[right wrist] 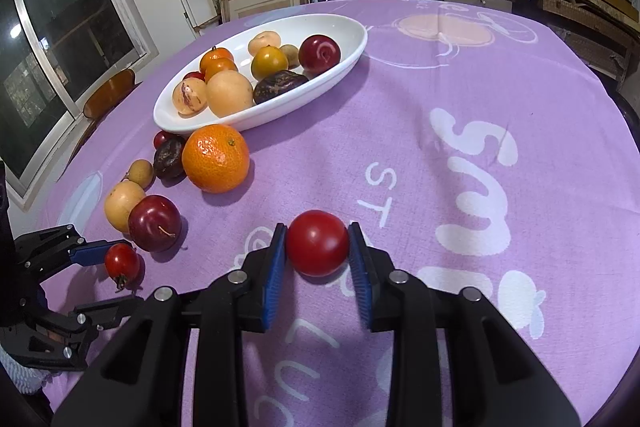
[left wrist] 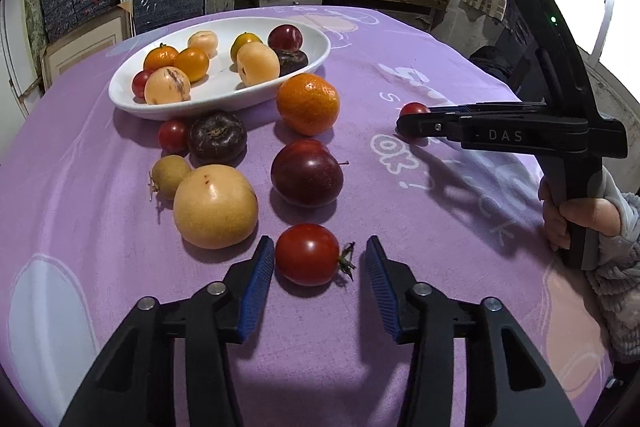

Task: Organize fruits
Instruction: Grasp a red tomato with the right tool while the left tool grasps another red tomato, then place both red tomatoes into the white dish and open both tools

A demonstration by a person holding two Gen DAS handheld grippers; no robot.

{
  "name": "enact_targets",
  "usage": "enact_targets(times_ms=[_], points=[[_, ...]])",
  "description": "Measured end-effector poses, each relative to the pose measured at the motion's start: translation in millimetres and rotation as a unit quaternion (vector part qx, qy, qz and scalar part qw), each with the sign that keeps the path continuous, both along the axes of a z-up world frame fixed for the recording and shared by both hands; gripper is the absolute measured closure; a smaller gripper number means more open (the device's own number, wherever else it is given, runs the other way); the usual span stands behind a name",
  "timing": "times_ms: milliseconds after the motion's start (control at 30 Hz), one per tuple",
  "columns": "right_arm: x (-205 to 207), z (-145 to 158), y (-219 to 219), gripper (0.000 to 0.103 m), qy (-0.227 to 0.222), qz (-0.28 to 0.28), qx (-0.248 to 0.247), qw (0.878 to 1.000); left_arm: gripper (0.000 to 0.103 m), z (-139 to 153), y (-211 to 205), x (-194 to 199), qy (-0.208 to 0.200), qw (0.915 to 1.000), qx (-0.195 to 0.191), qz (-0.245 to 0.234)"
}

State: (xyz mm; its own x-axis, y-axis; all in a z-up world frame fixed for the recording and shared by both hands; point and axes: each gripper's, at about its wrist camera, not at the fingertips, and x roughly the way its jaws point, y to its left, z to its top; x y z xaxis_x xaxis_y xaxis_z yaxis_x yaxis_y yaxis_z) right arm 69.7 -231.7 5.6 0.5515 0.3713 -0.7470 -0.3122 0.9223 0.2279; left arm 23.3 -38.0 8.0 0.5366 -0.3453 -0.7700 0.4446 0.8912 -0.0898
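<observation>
**A:** Left claw [left wrist: 320, 251]?

**B:** Gaping wide, straddling the stalked tomato [left wrist: 307, 254] on the purple cloth [left wrist: 420, 287]. Lined up so that one squeeze takes it, by the look of things. Near pad close against the skin, other pad clear of the stalk.

**A:** Right claw [right wrist: 317, 239]?

**B:** Clamped on the smooth tomato [right wrist: 317, 243], a blue pad pressing each side. Seems low over the cloth, well away from the rest. Probably bound for the white dish [left wrist: 168, 113].

**A:** Why the dish?

**B:** Already piled with fruit, so likely the collecting place.

**A:** Count on the cloth?

**B:** Eight, counting the two at the claws:
- three tomatoes, the third being a little tomato [left wrist: 173, 135] beside the dish
- one big orange [left wrist: 308, 103]
- one dark plum [left wrist: 307, 173]
- one blackish fruit [left wrist: 217, 137]
- one small brown fruit [left wrist: 170, 175]
- one large pale fruit [left wrist: 215, 206], touching the brown one

**A:** And inside the dish?

**B:** Ten, going by the right view:
- four pale or striped
- two small oranges
- one each of yellow-green, plum, blackish, brown and little red

Hard to vouch for anything buried underneath.
</observation>
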Motion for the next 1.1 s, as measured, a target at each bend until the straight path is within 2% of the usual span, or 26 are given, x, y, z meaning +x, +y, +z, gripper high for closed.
enact_targets(times_ms=[100,167,433,600,700,833,900,1000,1100], points=[[0,0,0,0.072,0.0,0.0,0.0,1.0,0.059,-1,1,0,-0.001,1.0,-0.002,0.002],[0,0,0,0.072,0.0,0.0,-0.001,1.0,0.069,-1,-1,-2,-0.003,1.0,0.002,-0.001],[0,0,0,0.073,0.0,0.0,-0.001,1.0,0.071,2,7,-8,-0.001,0.9999,-0.012,0.005],[-2,6,-3,0.073,-0.016,-0.012,0.0,1.0,0.071,28,25,-7,-0.028,0.999,-0.023,0.028],[-8,26,-3,0.073,-0.048,-0.015,0.012,0.999,0.071,53,38,16,-0.052,0.9974,-0.013,0.048],[4,61,14,0.073,-0.08,0.001,-0.012,0.997,0.071,86,46,73,-0.066,0.9953,-0.006,0.071],[23,77,26,0.073,-0.088,0.009,-0.026,0.996,0.071,100,48,104,-0.07,0.9942,-0.006,0.082],[65,92,44,0.073,-0.094,0.01,-0.043,0.995,0.071,108,46,144,-0.059,0.9936,-0.028,0.092],[117,95,57,0.073,-0.084,0.001,-0.051,0.995,0.071,102,37,155,-0.05,0.9944,-0.041,0.084]])
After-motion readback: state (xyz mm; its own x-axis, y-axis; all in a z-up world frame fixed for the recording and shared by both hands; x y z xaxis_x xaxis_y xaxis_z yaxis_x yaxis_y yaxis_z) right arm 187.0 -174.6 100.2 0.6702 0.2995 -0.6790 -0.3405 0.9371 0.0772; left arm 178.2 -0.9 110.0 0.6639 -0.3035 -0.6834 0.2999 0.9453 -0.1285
